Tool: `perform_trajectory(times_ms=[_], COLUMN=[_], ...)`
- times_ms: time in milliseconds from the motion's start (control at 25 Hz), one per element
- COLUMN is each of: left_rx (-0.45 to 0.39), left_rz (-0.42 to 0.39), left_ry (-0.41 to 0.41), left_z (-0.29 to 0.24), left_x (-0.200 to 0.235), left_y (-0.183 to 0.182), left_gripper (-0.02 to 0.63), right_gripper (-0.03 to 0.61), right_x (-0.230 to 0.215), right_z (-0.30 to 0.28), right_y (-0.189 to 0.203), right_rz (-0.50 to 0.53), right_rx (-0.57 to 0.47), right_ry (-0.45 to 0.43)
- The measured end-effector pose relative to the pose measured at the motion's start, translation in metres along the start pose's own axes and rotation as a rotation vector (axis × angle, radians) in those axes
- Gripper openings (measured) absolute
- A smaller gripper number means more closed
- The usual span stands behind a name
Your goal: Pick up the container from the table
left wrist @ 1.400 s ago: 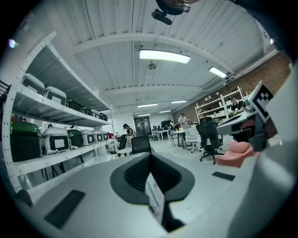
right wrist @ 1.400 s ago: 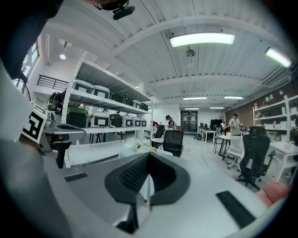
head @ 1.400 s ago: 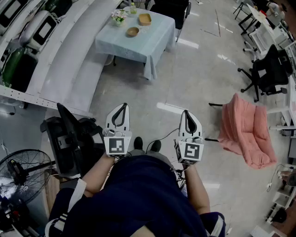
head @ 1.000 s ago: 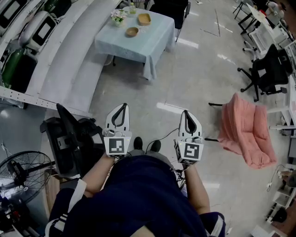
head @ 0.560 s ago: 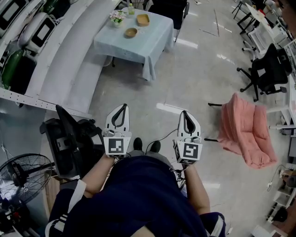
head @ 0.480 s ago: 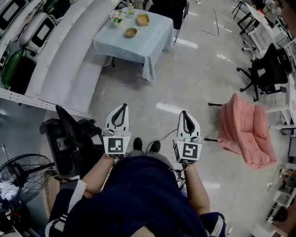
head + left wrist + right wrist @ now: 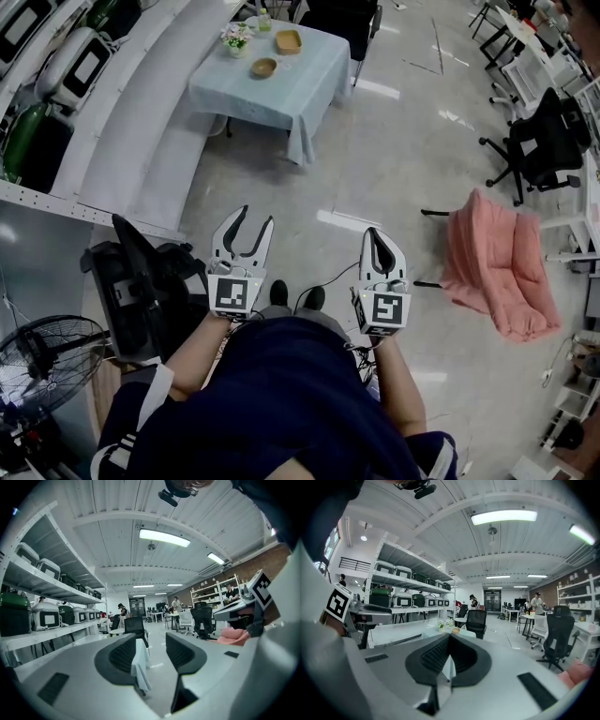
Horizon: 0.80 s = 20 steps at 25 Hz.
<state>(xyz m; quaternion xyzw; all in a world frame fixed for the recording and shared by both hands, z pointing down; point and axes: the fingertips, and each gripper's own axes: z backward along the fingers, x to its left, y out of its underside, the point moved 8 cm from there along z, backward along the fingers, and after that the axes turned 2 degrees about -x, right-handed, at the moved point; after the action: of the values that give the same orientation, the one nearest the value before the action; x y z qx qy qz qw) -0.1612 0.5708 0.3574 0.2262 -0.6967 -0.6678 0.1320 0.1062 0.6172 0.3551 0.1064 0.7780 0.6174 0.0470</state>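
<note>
The pick-up looks to be only at its approach. The person stands well apart from the table (image 7: 281, 92) at the upper middle of the head view, where a tan container (image 7: 289, 40) and a round bowl (image 7: 264, 67) sit; which one is meant cannot be told. The left gripper (image 7: 255, 217) has just been opening its jaws, now moderately apart around nothing. The right gripper (image 7: 374, 234) has its jaws together, empty. The next move probably calls for walking up to the table before reaching.
</note>
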Motion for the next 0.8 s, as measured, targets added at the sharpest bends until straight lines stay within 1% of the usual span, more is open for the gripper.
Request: perform_trajectory(times_ms=[80,200,280,400,480,560,640,720,800], left_rx=[-0.004,-0.005,-0.011,-0.055,-0.07,-0.078,-0.078,-0.065,-0.054], left_rz=[-0.006,0.003,-0.012,0.017,0.027,0.034,0.025,0.008,0.009], left_ry=[0.017,0.031,0.033,0.02,0.013,0.009,0.006,-0.006,-0.023], left_z=[-0.002,-0.004,-0.006,-0.009,-0.011,-0.012,-0.013,-0.014,-0.018], left_x=[0.0,-0.002,-0.003,-0.004,-0.005,-0.006,-0.005,-0.005,-0.005], left_y=[-0.001,-0.002,-0.007,-0.012,-0.014,-0.015,-0.014,-0.013,-0.015], left_gripper=[0.237,0.291,0.338,0.4,0.43,0.447,0.458,0.471,0.481], right_gripper=[-0.002,-0.002,-0.002,-0.002,-0.002,-0.002,-0.002,-0.002,-0.002], right_x=[-0.001,-0.005,-0.006,-0.009,-0.011,-0.013,-0.016,-0.022,-0.028], right_z=[0.001,0.002,0.002,0.003,0.003,0.003,0.003,0.004,0.006], right_y=[0.0,-0.001,-0.002,-0.001,-0.001,-0.002,-0.002,-0.001,-0.002], right_rz=[0.001,-0.005,-0.009,-0.015,-0.017,-0.015,-0.014,-0.018,-0.026], right_rx=[0.011,-0.012,-0.025,-0.026,-0.025,-0.034,-0.051,-0.054,-0.05], right_ry=[0.0,-0.002,-0.006,-0.011,-0.013,-0.017,-0.022,-0.026,-0.033])
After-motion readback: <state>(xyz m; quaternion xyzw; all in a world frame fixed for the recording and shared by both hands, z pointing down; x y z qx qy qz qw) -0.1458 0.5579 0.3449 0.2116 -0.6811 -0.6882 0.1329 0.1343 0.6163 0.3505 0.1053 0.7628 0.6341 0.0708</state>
